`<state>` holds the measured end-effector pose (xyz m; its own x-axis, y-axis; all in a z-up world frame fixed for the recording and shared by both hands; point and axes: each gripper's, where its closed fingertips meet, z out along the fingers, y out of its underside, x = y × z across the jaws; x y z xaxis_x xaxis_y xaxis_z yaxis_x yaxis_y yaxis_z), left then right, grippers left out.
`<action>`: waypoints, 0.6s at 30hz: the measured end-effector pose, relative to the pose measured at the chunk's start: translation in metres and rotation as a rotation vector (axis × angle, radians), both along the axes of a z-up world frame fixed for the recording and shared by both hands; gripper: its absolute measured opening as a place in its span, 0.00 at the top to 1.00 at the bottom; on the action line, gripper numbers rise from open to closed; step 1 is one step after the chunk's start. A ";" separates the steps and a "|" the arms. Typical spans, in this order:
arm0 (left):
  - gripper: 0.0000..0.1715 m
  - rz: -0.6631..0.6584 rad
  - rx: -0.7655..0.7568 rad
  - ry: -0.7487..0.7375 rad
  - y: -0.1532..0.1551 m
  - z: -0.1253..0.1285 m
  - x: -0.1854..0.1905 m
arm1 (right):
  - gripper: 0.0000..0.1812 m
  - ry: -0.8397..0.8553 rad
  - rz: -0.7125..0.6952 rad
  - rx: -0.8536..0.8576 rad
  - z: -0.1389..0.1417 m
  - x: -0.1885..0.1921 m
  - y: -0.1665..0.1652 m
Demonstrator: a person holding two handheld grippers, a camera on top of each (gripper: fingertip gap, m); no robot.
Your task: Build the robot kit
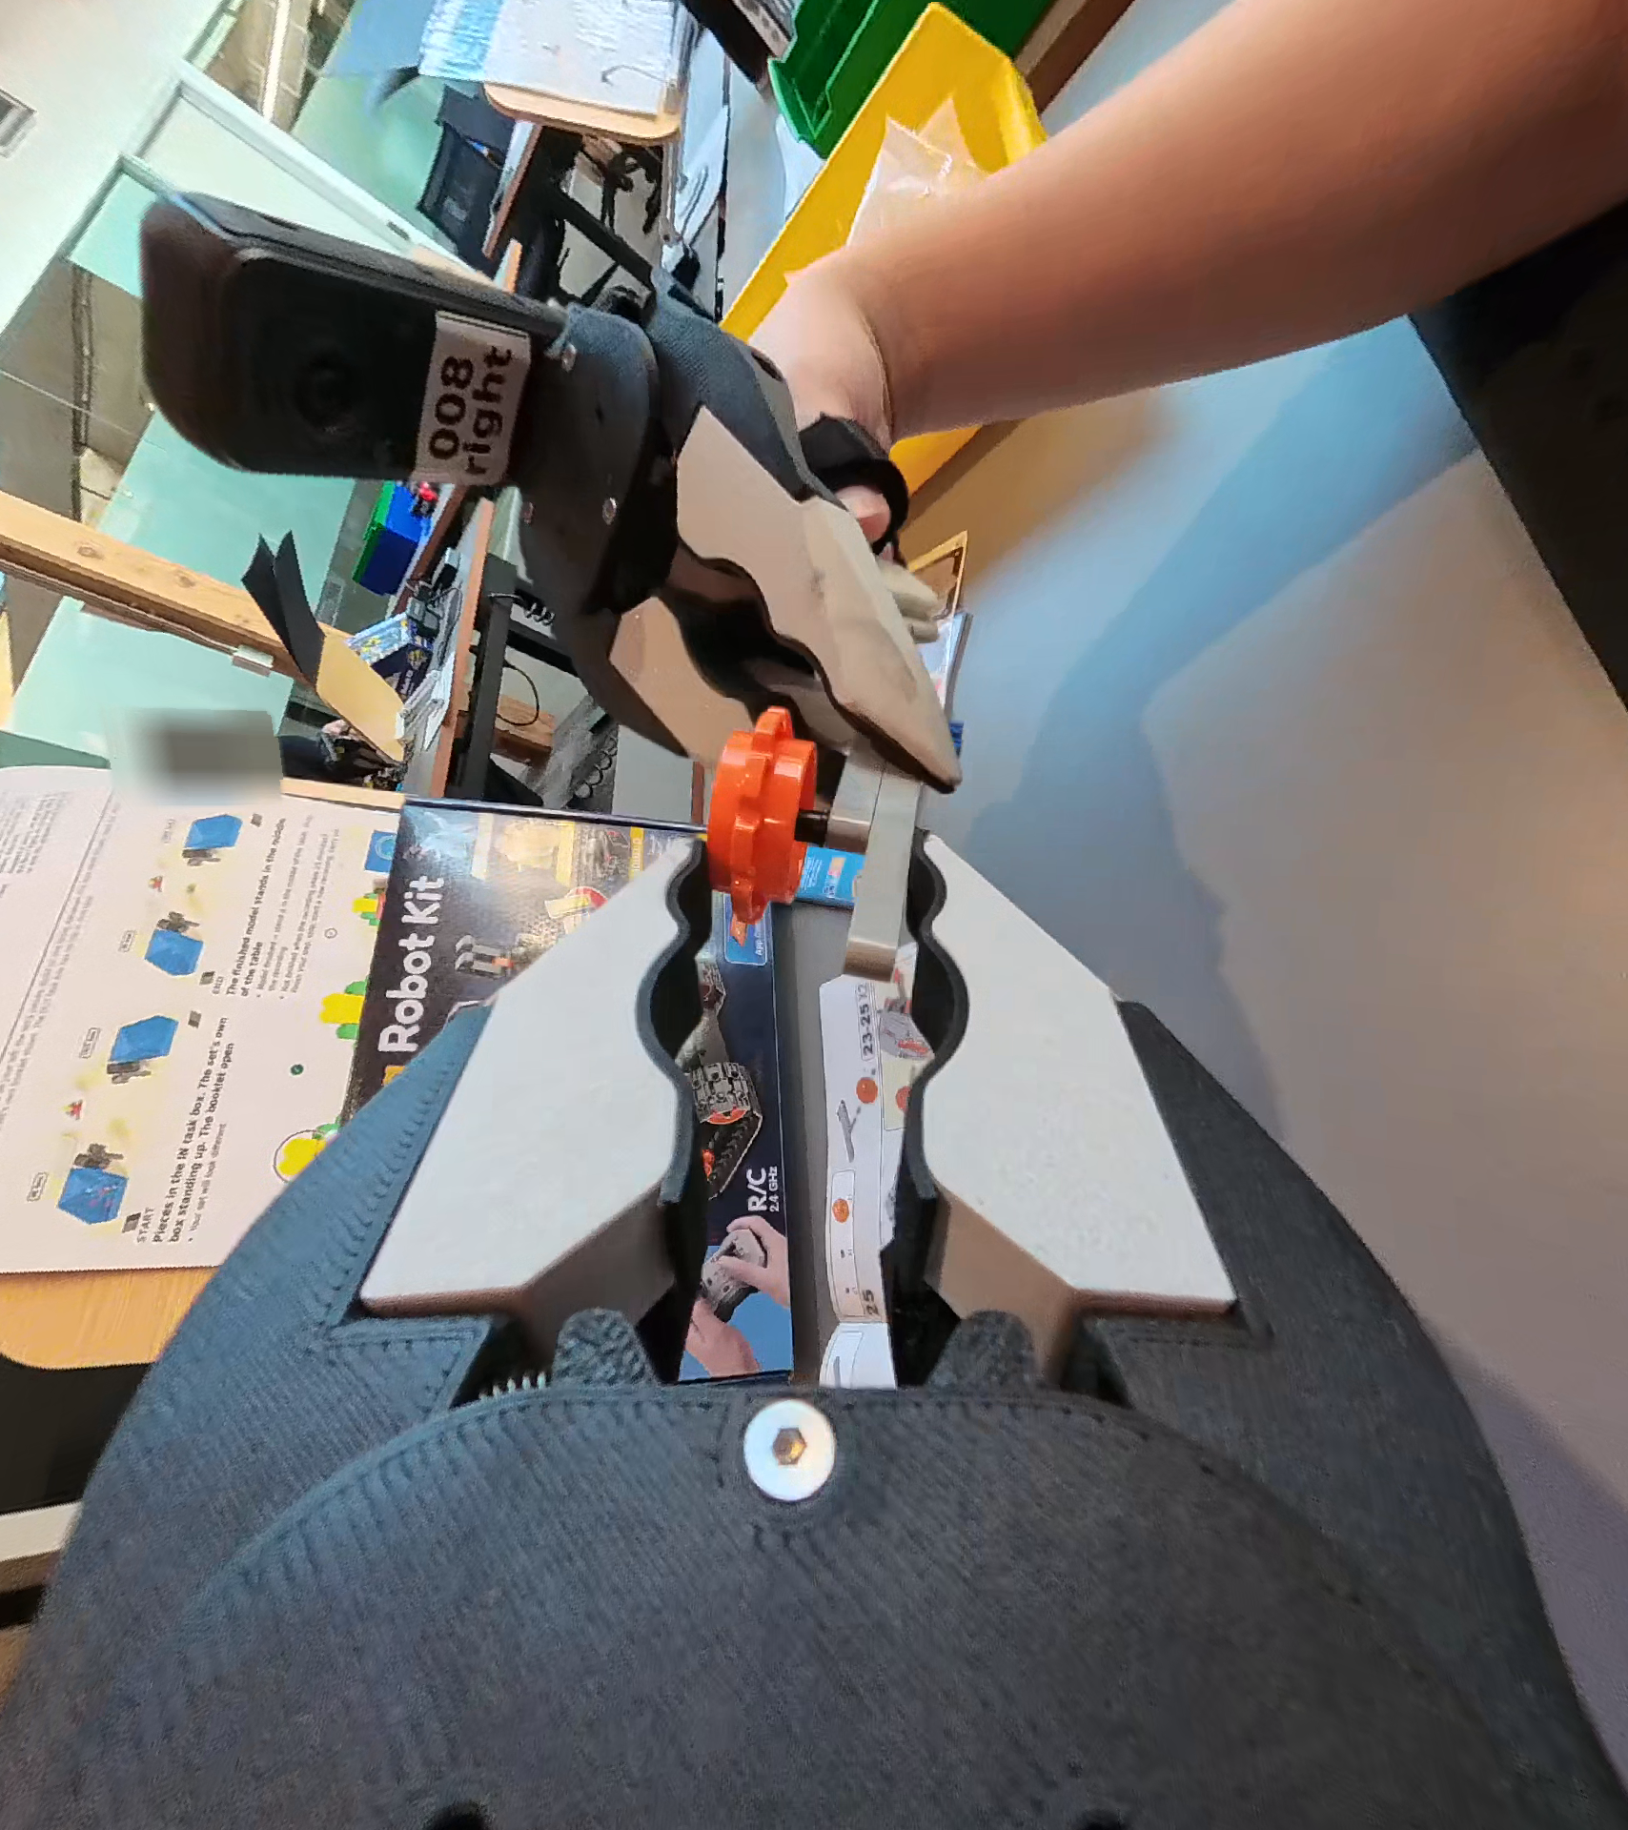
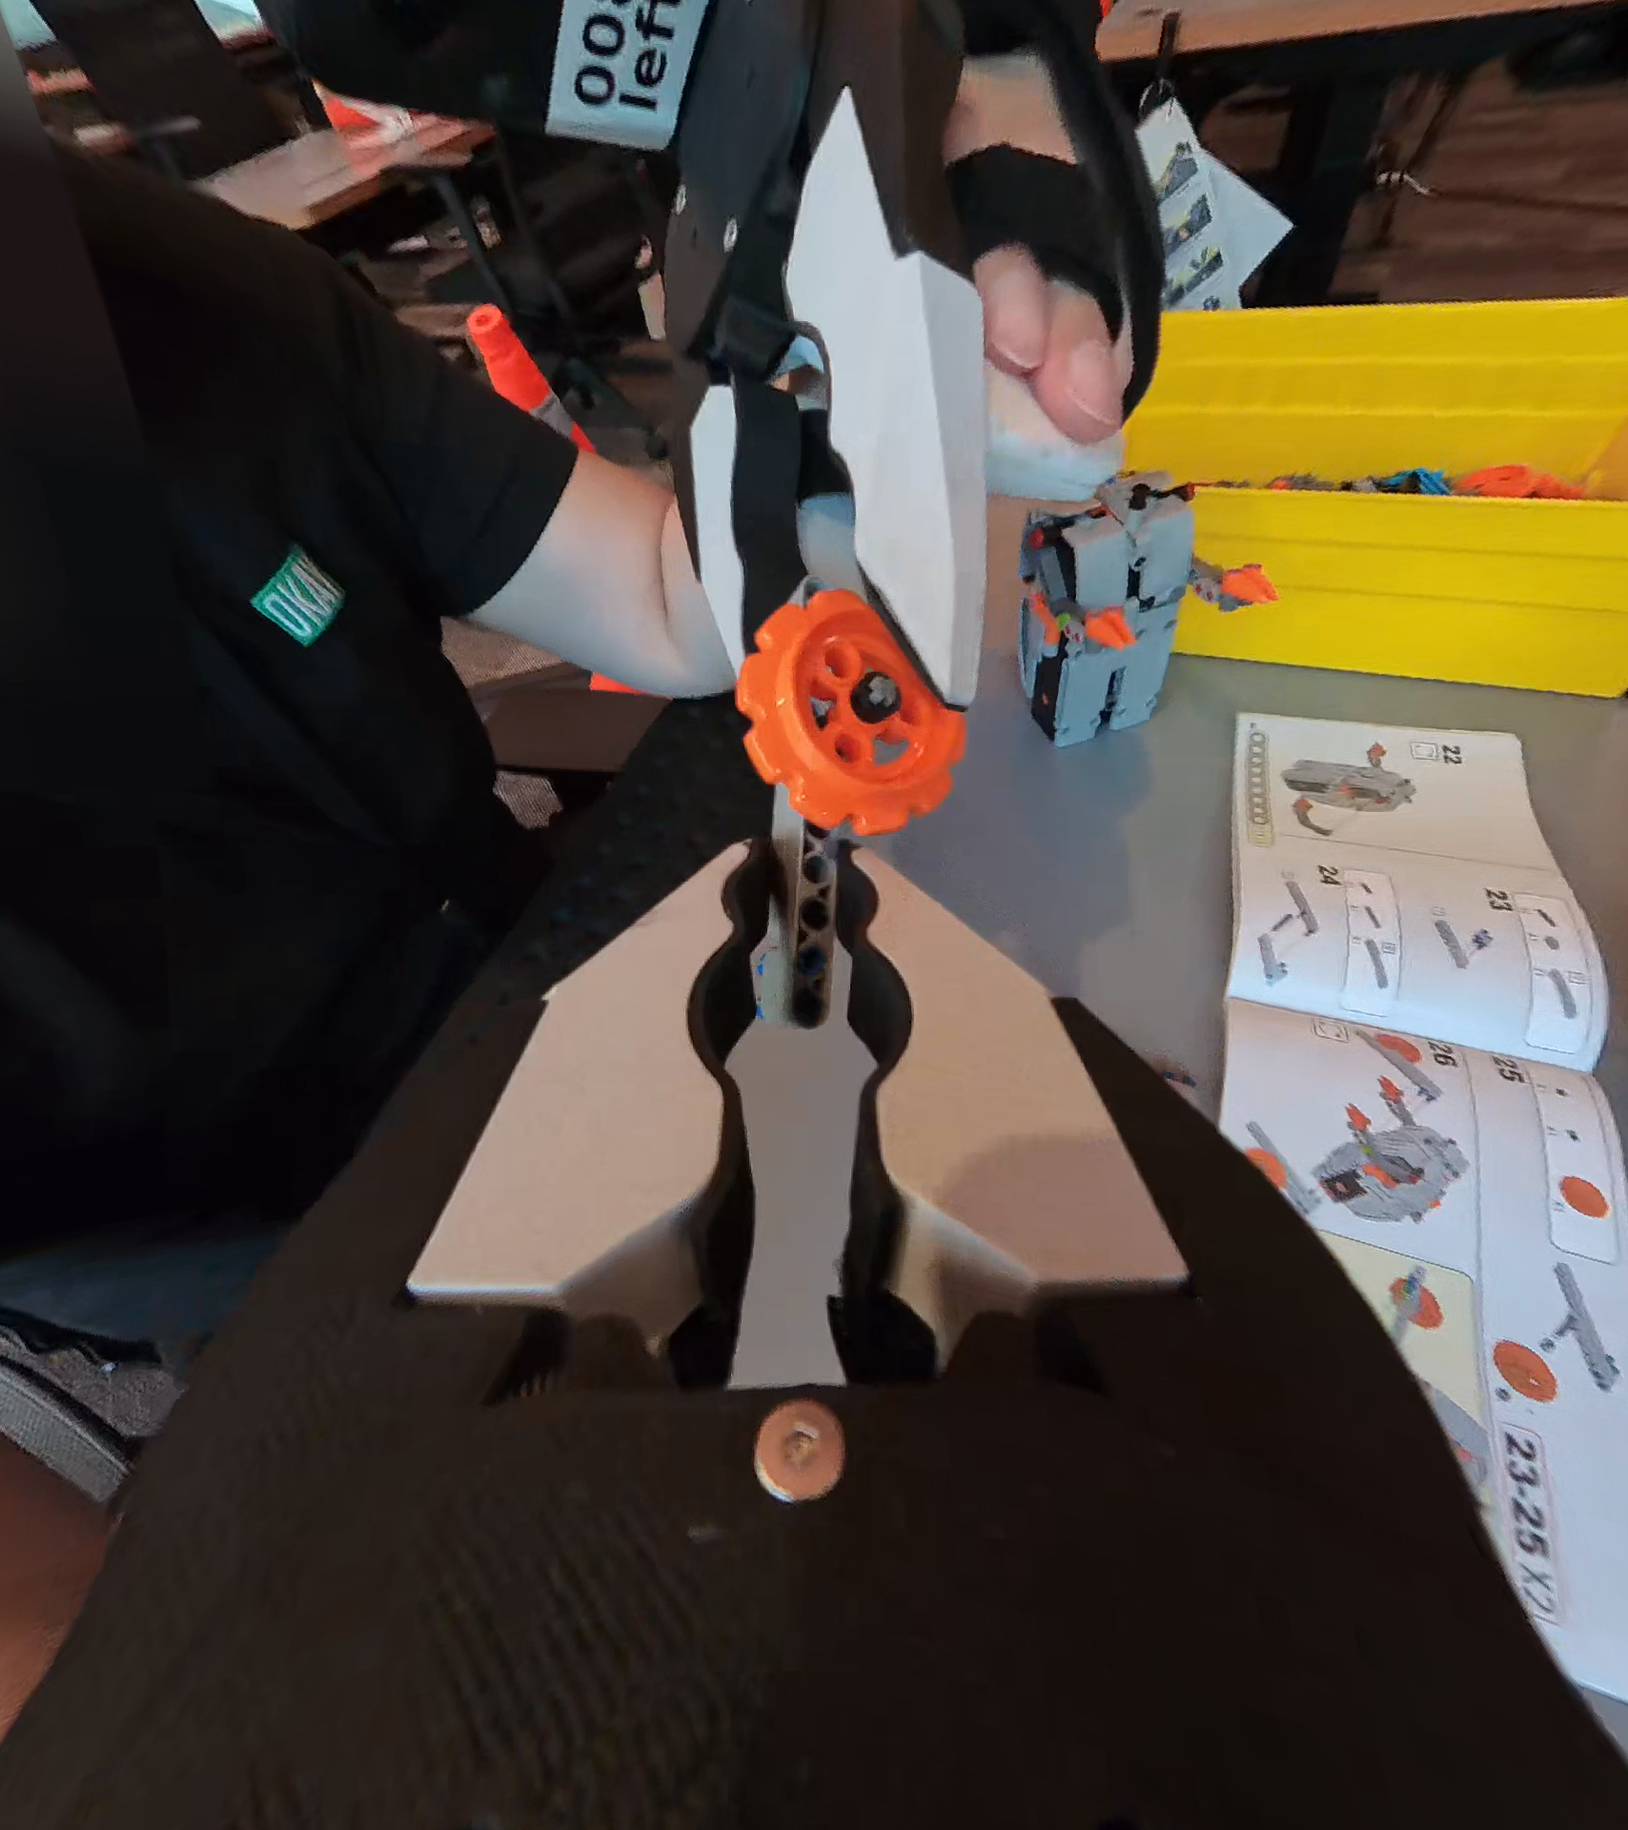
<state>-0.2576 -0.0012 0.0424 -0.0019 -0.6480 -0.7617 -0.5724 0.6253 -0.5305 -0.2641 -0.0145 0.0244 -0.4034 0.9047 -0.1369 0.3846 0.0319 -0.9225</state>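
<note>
Grey perforated beam, rigid plastic, is clamped at its lower end by the right claw, above the table. Orange toothed wheel, glossy, is already seated on a black pin at the beam's upper end. Left claw is set about the beam; whether it is gripped cannot be told. Paper booklet is laid open right of the beam.

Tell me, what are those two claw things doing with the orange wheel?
A person holds a gripper in each hand, up above the table. The right gripper pinches a grey beam with an orange wheel pinned to it. The left gripper has a finger on each side of the same beam, but I can't tell whether it is squeezing. An open instruction booklet and a small grey model sit on the table.
</note>
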 end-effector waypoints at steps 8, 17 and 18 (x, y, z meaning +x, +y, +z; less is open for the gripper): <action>0.80 0.118 -0.157 -0.040 0.017 -0.001 -0.014 | 0.96 0.124 -0.127 0.382 0.001 -0.001 0.030; 0.87 0.190 -0.373 -0.069 0.019 0.000 -0.049 | 0.96 0.100 -0.251 0.874 -0.036 -0.005 0.073; 0.88 0.207 -0.372 -0.044 0.020 -0.004 -0.053 | 0.96 0.074 -0.257 0.905 -0.051 -0.004 0.080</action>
<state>-0.3108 0.0188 0.0383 0.1850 -0.8618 -0.4723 -0.6374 0.2606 -0.7251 -0.2681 0.0653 -0.0265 -0.1563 0.7170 0.6793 0.4211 0.6705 -0.6109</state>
